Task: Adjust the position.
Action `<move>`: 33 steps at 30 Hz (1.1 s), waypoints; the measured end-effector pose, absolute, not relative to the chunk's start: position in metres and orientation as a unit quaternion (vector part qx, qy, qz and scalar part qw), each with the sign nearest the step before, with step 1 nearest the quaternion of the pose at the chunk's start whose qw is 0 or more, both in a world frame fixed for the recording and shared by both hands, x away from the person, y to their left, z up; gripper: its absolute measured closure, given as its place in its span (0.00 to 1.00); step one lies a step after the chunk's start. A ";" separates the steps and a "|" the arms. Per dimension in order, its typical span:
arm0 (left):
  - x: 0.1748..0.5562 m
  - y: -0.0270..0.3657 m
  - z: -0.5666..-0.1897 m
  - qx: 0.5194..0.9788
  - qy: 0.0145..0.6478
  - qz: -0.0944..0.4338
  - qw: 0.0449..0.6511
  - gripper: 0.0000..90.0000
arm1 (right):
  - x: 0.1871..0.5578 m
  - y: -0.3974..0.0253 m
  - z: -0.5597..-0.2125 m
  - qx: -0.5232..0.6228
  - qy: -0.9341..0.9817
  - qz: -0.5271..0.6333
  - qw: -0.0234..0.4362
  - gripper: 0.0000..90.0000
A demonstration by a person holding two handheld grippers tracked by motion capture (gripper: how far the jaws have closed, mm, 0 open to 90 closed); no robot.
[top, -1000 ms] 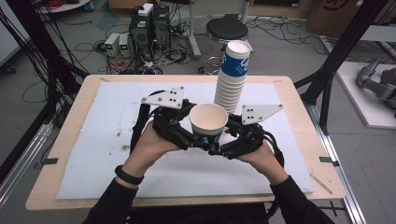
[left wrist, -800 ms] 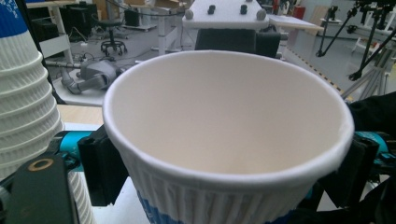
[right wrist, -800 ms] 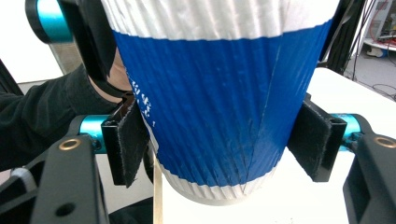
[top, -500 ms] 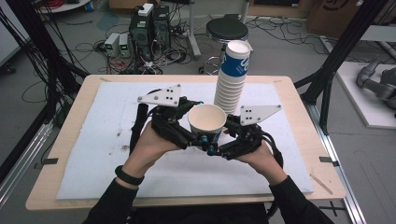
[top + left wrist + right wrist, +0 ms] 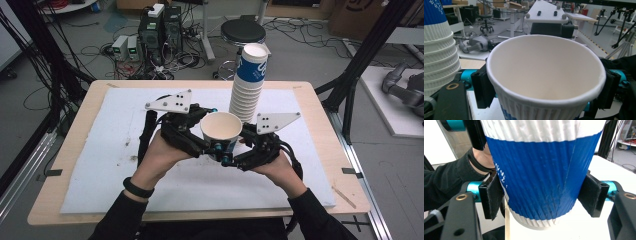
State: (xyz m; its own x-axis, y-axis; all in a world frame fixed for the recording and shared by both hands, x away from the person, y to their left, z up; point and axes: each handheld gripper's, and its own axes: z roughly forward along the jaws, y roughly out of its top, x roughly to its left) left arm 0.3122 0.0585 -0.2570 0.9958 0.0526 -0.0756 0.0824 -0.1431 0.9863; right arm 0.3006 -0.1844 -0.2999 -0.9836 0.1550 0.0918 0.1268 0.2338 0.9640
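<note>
Little has shifted across the last second: the cup (image 5: pixel 221 131) and both claws are seen slightly further toward the left of the bench (image 5: pixel 320 107) than before, with the left claw's grey plate tilted a touch more. No lift away from the stack (image 5: pixel 248 85) is recorded beyond that.

The cup is held upright and clear of the white mat (image 5: pixel 100 150), mouth open to the high view, just in front of the stack and not touching it as far as can be judged. The left claw (image 5: pixel 544 87) is closed on the cup just under the rim, one pad pressed to each side. The right claw (image 5: pixel 541 195) is closed lower down, on the blue band near the base, its pads likewise against opposite sides. Both hands are set close together beneath the cup.

The inside of the cup is seen to be empty. It is judged that a single cup has been separated from the stack and is being carried or passed between claws; with both grips closed, release by one claw would be required before it can be set down elsewhere.
</note>
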 end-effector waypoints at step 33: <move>0.316 0.072 -0.256 0.765 0.051 0.001 0.641 0.24 | 0.308 -0.215 -0.295 0.092 0.786 0.610 0.028 0.21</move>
